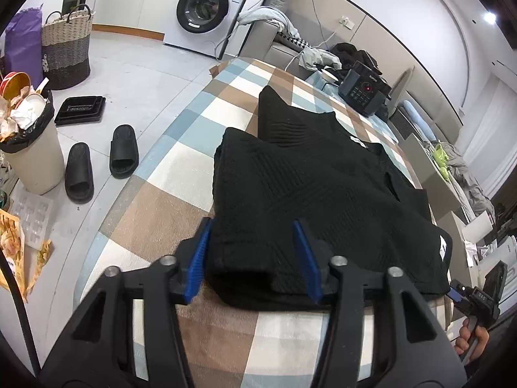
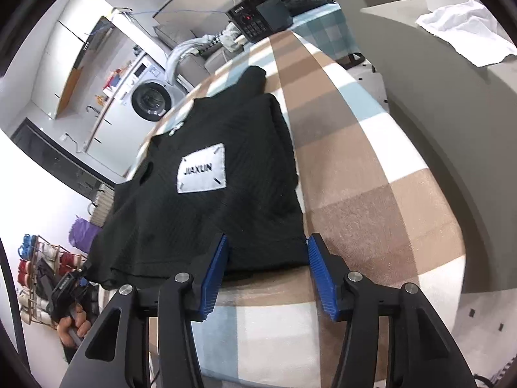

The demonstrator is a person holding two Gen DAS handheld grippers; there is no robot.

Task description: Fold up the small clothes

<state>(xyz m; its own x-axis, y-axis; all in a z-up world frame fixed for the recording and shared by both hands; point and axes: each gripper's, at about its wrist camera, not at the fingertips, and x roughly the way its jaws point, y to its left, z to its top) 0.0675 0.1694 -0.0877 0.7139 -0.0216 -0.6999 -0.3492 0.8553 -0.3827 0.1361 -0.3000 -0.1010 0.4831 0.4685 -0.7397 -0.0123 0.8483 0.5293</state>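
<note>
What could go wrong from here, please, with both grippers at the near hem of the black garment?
1. The left gripper and right gripper straddle the black garment with visible gaps, so closing may catch only the top layer.
2. A sleeve sticks out at the far end and may drag loose when folding.
3. The garment lies close to the checked blanket edge; a pull could slide it floorward.

My blue finger pads (image 1: 198,258) frame a black ribbed sweater (image 1: 310,194) with a white label (image 2: 201,168), lying on a blanket (image 2: 371,194) checked brown, pale blue and white, black slippers (image 1: 100,165) far left.
</note>
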